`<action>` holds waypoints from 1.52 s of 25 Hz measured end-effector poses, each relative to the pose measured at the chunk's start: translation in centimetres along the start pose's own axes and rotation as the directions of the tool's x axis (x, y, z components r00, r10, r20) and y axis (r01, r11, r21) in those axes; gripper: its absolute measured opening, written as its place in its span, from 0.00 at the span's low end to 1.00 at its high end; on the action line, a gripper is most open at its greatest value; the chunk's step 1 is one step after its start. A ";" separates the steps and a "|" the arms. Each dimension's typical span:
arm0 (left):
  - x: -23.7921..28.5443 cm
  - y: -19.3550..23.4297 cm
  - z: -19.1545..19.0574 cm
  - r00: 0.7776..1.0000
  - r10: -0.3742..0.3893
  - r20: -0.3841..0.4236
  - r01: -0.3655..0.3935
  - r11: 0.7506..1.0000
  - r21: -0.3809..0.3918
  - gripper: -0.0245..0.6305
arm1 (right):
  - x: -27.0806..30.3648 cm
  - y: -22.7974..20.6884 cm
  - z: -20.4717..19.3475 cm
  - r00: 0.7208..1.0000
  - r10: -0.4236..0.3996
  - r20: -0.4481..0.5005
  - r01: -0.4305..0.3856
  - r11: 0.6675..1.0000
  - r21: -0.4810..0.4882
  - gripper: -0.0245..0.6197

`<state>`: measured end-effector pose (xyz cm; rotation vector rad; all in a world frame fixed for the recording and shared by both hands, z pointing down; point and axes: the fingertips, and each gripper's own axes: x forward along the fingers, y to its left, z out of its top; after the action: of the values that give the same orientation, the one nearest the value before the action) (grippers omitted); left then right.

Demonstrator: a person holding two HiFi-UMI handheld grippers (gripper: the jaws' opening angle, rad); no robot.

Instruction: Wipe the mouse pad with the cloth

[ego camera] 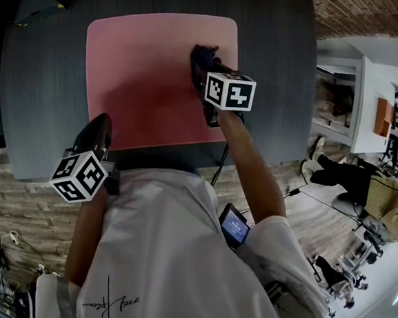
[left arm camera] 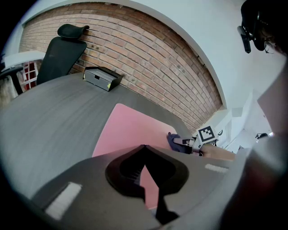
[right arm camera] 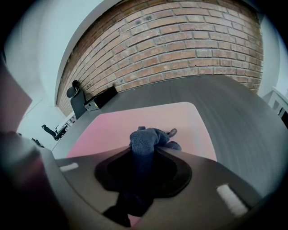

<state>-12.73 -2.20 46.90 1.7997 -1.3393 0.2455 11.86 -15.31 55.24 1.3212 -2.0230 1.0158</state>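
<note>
Saw pink mouse pad (ego camera: 143, 70) flat on dark grey table (ego camera: 280, 58), near edge of pad close to table's near edge; found dark blue cloth (ego camera: 202, 56) bunched on pad's far right part, touching the surface, short of the right edge; read right gripper (right arm camera: 143, 150) as clamped on cloth, wad pinched between the jaws, bulk poking out past the tips onto the pad; placed right gripper over pad's right side in head view, marker cube (ego camera: 229, 90) facing up; read left gripper (left arm camera: 144, 147) as closed tip to tip, nothing held, only pink pad visible through the gap lower down; placed it at pad's near left corner, well apart from cloth; couldn't confirm tip contact with pad; noted black box (left arm camera: 102, 77) at table's far left corner, black office chair (left arm camera: 63, 49) beyond it, brick wall (right arm camera: 180, 45) behind the table; noted phone (ego camera: 234, 226) at the person's waist, screen lit.
</note>
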 end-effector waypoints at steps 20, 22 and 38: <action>-0.3 0.3 0.1 1.000 0.003 -0.003 -0.003 1.000 0.019 0.04 | 1.8 3.0 0.8 0.999 0.032 0.003 -0.032 0.999 -0.029 0.20; -0.2 0.3 0.0 1.000 0.005 -0.004 -0.005 1.000 0.018 0.04 | 1.9 3.3 0.8 0.999 0.038 0.004 -0.038 0.999 -0.031 0.20; -0.2 0.6 -0.1 1.000 0.011 -0.001 -0.011 1.000 0.006 0.04 | 3.1 5.8 0.9 0.998 0.064 -0.003 -0.064 0.996 -0.054 0.20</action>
<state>-13.32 -2.06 47.14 1.7974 -1.3492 0.2572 5.30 -16.27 55.31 1.2353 -2.0890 0.9822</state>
